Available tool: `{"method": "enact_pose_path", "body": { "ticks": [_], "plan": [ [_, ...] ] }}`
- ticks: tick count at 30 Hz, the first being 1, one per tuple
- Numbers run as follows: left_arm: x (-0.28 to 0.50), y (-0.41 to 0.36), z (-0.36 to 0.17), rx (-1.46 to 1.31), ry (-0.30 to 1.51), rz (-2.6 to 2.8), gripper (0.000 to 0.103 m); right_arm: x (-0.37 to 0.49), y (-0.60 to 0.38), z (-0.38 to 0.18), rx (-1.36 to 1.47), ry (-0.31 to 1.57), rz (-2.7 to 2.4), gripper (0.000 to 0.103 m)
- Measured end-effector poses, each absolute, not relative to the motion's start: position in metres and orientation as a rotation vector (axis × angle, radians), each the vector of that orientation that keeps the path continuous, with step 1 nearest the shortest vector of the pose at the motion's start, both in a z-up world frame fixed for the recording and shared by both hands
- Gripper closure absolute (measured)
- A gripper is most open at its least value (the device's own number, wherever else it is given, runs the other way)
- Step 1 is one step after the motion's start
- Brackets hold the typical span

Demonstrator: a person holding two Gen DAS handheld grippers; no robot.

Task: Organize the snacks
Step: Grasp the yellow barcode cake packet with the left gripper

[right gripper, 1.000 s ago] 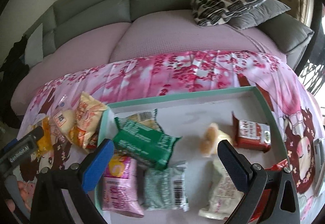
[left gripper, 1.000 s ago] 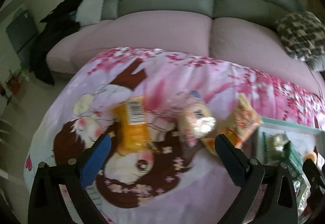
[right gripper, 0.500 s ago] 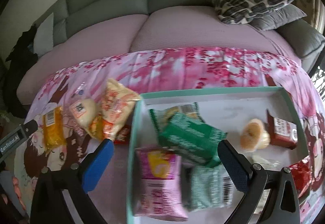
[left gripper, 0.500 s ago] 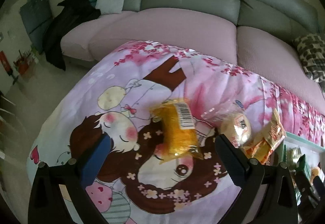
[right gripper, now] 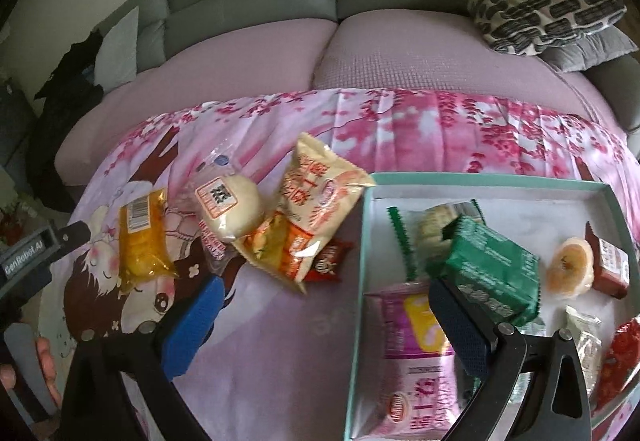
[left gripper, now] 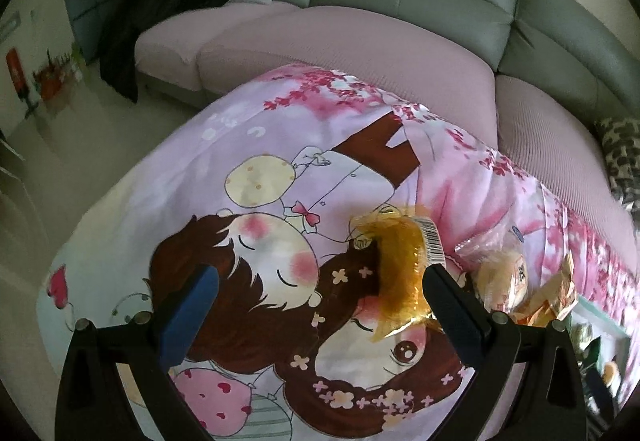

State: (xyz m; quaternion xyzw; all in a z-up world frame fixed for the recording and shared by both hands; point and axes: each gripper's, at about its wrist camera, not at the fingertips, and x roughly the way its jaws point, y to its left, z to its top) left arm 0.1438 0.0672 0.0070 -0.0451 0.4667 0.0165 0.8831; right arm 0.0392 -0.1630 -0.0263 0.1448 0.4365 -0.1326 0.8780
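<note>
1. Lying on the pink cartoon-printed cloth (left gripper: 248, 145), the clear yellow-orange barcoded snack packet (left gripper: 404, 269) is seen at about 1 o'clock from the left gripper (left gripper: 320, 305), whose jaws are spread wide with nothing held.
2. The packet's right edge is overlapped by the right-hand finger (left gripper: 452, 305); contact cannot be told.
3. The right gripper (right gripper: 320, 313) is likewise held wide and empty over the left rim of the shallow teal-rimmed white tray (right gripper: 362, 241).
4. A green crinkle-edged foil packet (right gripper: 492, 273) is seen inside the tray, at 2 o'clock from that gripper.
5. A cream-and-orange printed snack bag (right gripper: 316, 197) lies on the cloth, at 12 o'clock.
</note>
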Motion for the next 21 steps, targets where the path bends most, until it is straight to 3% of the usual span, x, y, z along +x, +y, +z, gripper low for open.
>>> {"method": "enact_pose_path", "body": {
  "ticks": [8, 21],
  "plan": [
    [0.153, 0.089, 0.000, -0.217, 0.981, 0.025, 0.001, 0.042, -0.165, -0.029, 0.336, 0.892, -0.266, 0.000],
    [0.166, 0.074, -0.010, -0.181, 1.018, -0.057, 0.001, 0.039, -0.202, -0.017, 0.454, 0.820, -0.346, 0.003]
  ]
}}
